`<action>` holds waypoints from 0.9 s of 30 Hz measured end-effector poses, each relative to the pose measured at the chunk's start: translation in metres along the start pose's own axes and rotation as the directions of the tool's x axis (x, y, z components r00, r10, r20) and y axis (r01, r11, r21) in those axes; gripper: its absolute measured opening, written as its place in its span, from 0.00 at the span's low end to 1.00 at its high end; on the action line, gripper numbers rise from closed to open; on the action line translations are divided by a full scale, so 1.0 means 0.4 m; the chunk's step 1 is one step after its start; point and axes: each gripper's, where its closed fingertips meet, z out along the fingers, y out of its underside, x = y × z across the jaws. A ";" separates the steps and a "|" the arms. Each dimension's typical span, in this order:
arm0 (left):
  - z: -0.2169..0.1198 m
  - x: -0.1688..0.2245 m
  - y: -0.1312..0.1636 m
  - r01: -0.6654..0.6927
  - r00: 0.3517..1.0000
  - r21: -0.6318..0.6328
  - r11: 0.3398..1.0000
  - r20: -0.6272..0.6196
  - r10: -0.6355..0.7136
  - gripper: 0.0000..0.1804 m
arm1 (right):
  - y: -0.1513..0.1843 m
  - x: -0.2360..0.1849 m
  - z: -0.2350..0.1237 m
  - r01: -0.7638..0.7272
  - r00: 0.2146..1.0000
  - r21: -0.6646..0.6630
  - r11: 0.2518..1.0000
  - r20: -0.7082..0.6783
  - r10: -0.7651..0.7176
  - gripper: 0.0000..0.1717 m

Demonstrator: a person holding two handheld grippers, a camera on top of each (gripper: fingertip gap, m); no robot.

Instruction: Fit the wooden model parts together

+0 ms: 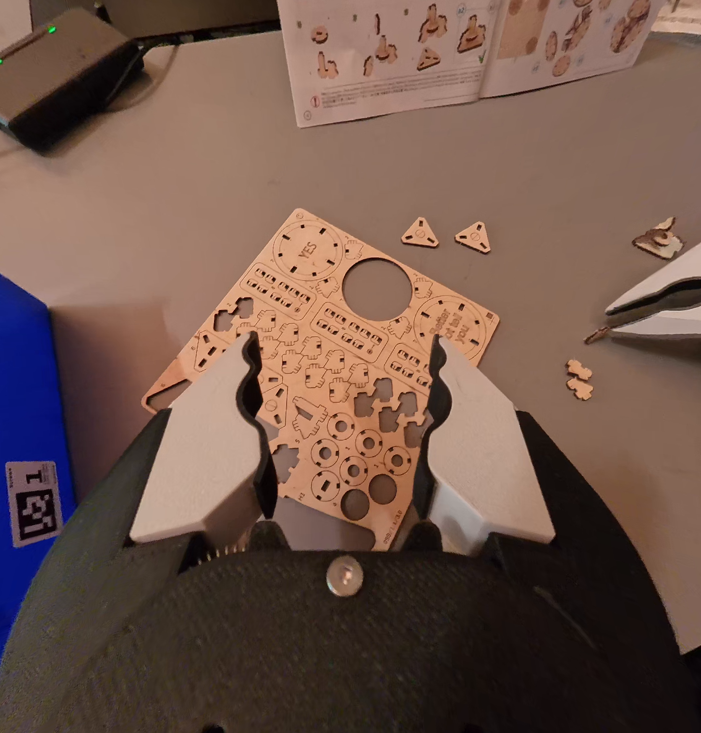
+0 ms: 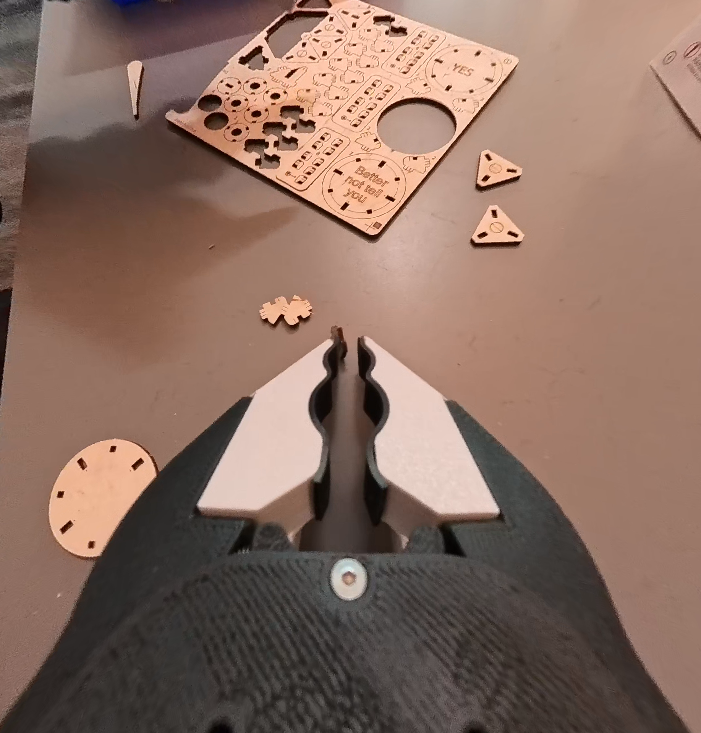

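Observation:
My left gripper is open wide and empty, hovering over a laser-cut wooden sheet that lies flat on the grey table; some parts are punched out of it. The sheet also shows in the right wrist view. My right gripper stands low over the table with its jaws a little apart. A small dark-edged wooden piece stands on edge against its left pad, with a gap to the right pad. In the left wrist view, the right gripper has the piece at its tip.
Two small cut pieces lie just ahead of the right gripper. Two wooden triangles lie beside the sheet, a slotted disc at near left, a pointed sliver far left. An instruction booklet, black box and blue box border the area. The slotted disc lies around 15 cm away from my right fingertips.

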 end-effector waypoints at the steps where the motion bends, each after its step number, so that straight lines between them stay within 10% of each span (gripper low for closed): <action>1: 0.002 0.009 -0.003 -0.002 1.000 0.006 1.000 -0.012 0.002 0.46 | -0.007 0.004 -0.004 0.006 1.000 0.015 1.000 -0.010 -0.005 0.04; 20: 0.020 0.106 -0.080 0.020 0.982 0.232 0.973 -0.185 0.024 0.32 | -0.115 0.050 -0.081 0.191 0.961 0.236 0.953 -0.244 -0.132 0.04; 27: 0.003 0.190 -0.122 0.021 0.937 0.431 0.902 -0.323 0.133 0.03 | -0.117 0.040 -0.074 0.187 0.965 0.255 0.949 -0.228 -0.129 0.04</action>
